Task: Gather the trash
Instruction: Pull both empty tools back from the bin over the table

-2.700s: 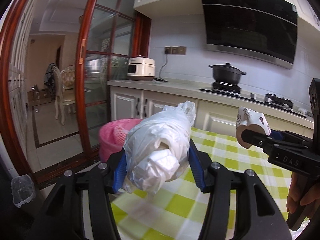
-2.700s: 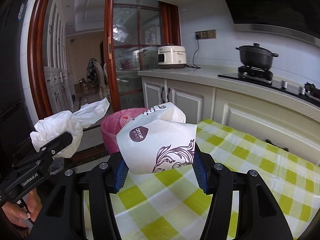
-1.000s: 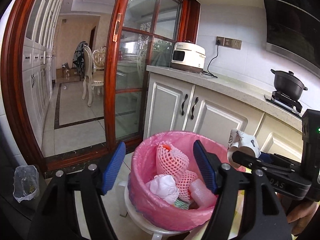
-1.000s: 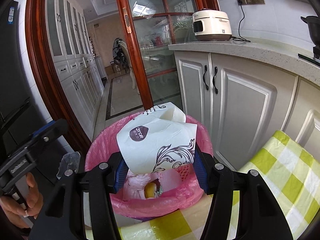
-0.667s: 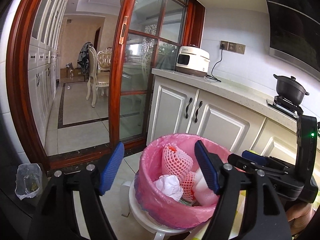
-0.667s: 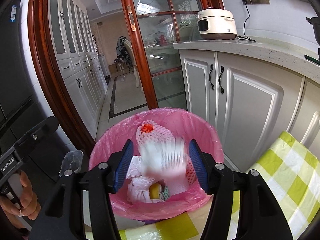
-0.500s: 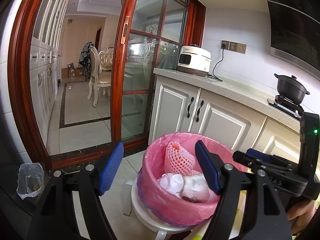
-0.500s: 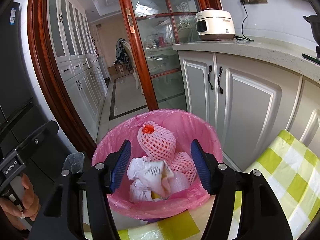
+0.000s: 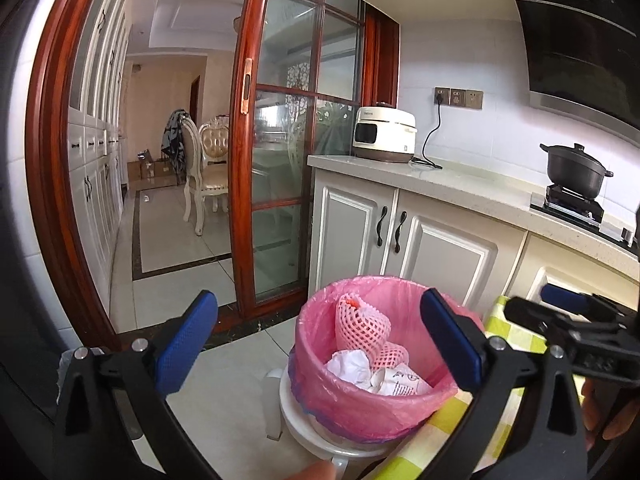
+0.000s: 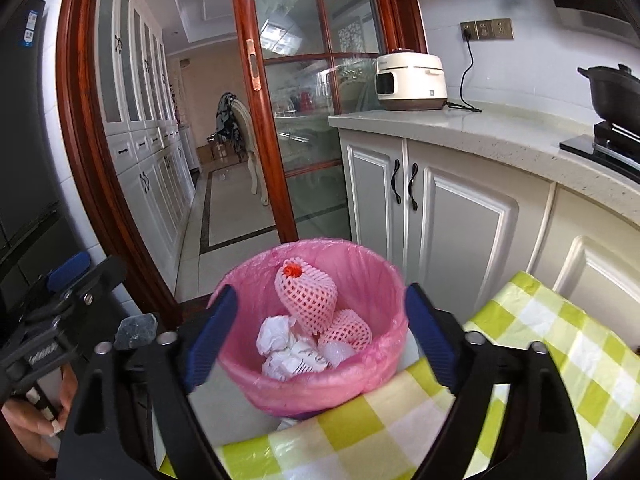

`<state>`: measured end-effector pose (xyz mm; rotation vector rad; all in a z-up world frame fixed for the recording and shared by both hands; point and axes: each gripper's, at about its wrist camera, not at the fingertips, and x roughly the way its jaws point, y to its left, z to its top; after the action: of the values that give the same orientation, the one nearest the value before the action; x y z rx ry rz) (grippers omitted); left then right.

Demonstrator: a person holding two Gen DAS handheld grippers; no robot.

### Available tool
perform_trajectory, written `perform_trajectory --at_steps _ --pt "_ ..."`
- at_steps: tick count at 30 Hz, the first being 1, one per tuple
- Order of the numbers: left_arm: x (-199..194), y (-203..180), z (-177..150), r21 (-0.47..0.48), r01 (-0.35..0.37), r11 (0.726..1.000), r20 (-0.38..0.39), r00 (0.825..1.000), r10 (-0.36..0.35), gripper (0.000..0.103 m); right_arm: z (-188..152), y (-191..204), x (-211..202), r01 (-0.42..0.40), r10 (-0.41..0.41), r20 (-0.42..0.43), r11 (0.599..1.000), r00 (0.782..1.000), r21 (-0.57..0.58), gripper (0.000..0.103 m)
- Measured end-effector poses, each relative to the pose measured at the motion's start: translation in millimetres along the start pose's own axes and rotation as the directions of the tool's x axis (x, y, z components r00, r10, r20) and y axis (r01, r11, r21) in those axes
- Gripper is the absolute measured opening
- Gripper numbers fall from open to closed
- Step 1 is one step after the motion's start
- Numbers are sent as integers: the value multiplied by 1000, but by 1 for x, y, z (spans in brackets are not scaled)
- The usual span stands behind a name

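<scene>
Left wrist cam: your left gripper (image 9: 320, 344) is spread wide w/ nothing in it, above the pink bin (image 9: 376, 396); crumpled paper (image 9: 352, 366) lies inside.

Right wrist cam: right gripper (image 10: 320, 336) also apart, empty, over the bin. Drop looks done; next, swing back to the table (image 10: 560, 344), prob. for more trash, none visible.

You are looking down into a pink-lined bin (image 10: 316, 376) sitting beside the checked table. Pink foam nets (image 10: 306, 298), a crumpled white bag (image 10: 274, 334) and a printed paper wrapper (image 10: 298, 360) are lying inside it.
</scene>
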<state>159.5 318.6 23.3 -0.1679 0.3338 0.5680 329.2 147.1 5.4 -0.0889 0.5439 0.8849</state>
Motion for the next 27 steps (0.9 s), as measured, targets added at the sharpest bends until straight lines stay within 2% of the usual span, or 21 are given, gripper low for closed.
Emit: perform_trajectory --at_steps 5,9,16,20,27 --pt "-19 -5 -4 34 11 999 -35 999 -10 98 -16 -1 -25 28 -26 -22 998 999 55 85" --pt "-40 -12 -10 63 43 997 -30 999 -41 98 -30 3 -47 57 -55 -25 996 998 68 85" --pt "-66 -19 -25 37 113 993 -61 992 -111 98 -50 14 -85 111 -111 -5 992 994 64 85" --pt "-78 -29 -32 59 141 988 -69 988 -137 98 -53 13 -101 149 -149 -5 986 989 77 85" --pt "-86 -35 -34 60 164 985 -82 984 -159 98 -54 15 -120 154 -156 15 985 988 82 85"
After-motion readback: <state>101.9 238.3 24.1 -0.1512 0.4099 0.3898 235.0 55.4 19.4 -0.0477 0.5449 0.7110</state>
